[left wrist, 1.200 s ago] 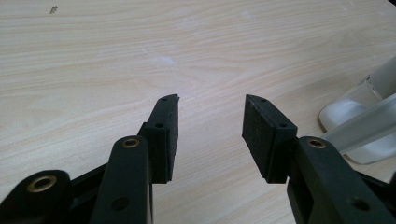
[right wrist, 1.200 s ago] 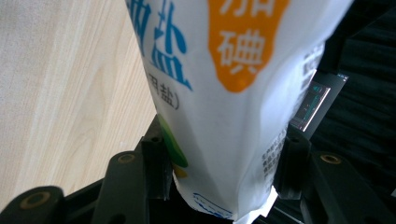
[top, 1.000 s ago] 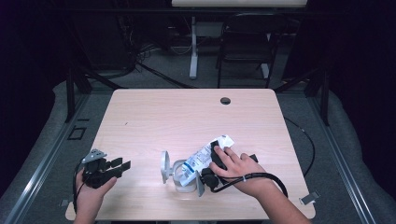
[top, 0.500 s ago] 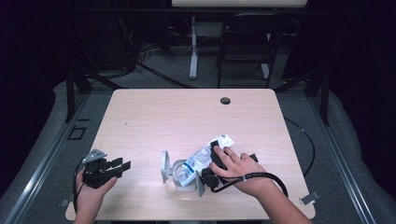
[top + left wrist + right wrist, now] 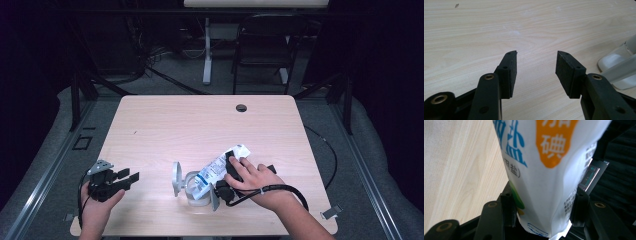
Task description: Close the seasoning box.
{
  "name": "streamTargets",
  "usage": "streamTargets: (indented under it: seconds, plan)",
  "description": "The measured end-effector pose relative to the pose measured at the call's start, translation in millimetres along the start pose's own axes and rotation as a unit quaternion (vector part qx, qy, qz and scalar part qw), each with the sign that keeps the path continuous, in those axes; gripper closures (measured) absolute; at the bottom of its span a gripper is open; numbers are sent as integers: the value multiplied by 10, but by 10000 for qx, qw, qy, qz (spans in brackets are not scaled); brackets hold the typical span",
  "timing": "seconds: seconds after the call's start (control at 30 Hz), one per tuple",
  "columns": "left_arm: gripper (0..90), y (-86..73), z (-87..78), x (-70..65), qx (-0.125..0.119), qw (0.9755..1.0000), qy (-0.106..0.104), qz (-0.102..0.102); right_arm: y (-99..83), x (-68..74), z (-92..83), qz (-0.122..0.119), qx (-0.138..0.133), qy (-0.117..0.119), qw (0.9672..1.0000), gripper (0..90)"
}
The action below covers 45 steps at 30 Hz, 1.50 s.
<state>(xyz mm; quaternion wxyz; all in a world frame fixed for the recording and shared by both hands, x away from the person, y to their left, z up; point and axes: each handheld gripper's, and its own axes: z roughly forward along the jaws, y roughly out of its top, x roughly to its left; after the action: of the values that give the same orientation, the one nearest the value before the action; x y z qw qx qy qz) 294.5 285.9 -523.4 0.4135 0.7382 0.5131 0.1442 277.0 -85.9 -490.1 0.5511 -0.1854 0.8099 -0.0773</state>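
In the high view, a light wooden table [image 5: 200, 125] carries the work near its near edge. The right gripper [image 5: 231, 175], under the person's right hand [image 5: 252, 176], grips a white salt bag [image 5: 217, 169] printed in blue. The bag lies tilted, its far end up and to the right, its lower end over a clear glass jar [image 5: 192, 189] that stands just right of the table's middle, close to the near edge. A round lid [image 5: 176, 178] stands on edge against the jar's left side. The left gripper [image 5: 125, 179], in the person's left hand [image 5: 97, 205], sits at the near left corner, well apart from the jar, pointing right with nothing in it. A dark grommet hole [image 5: 241, 107] marks the far side of the table.

In the left gripper view, the two black jaws stand wide apart over bare wood, having just been opening, with nothing between them. The jar [image 5: 621, 67] shows at the right edge.

In the right gripper view, the jaws are clamped on the salt bag [image 5: 544, 170], one pad pressing each side of its lower end. The bag bears blue and orange Chinese characters, and the wooden table [image 5: 456, 162] lies to the left.
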Motion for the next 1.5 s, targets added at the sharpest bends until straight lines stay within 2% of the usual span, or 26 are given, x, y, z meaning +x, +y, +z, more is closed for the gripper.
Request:
streamTargets:
  seconds: [0.47,0.53,0.57,1.0,1.13,1.37,1.5]
  plan:
    - [513,0,9,2,-7,10000,-2,-36,5,-13,-10,-114,0,-49,9999,517]
    - [514,3,4,9,66,10000,-21,-21,5,-15,-13,-117,0,-64,9999,519]
    - [514,-1,11,9,11,10000,-15,-22,4,-18,-12,-126,-13,-61,9999,520]
    - [517,2,4,4,-12,10000,11,-13,3,-22,-16,-126,-20,-55,9999,528]
    - [518,3,5,9,61,10000,0,-15,1,-16,-15,-109,-89,-62,9999,532]
    - [519,0,4,7,13,10000,16,-17,11,-29,-27,-183,4,-82,9998,540]
    - [519,0,5,3,10,10000,23,-10,9,-26,-22,-148,-20,-64,9999,542]
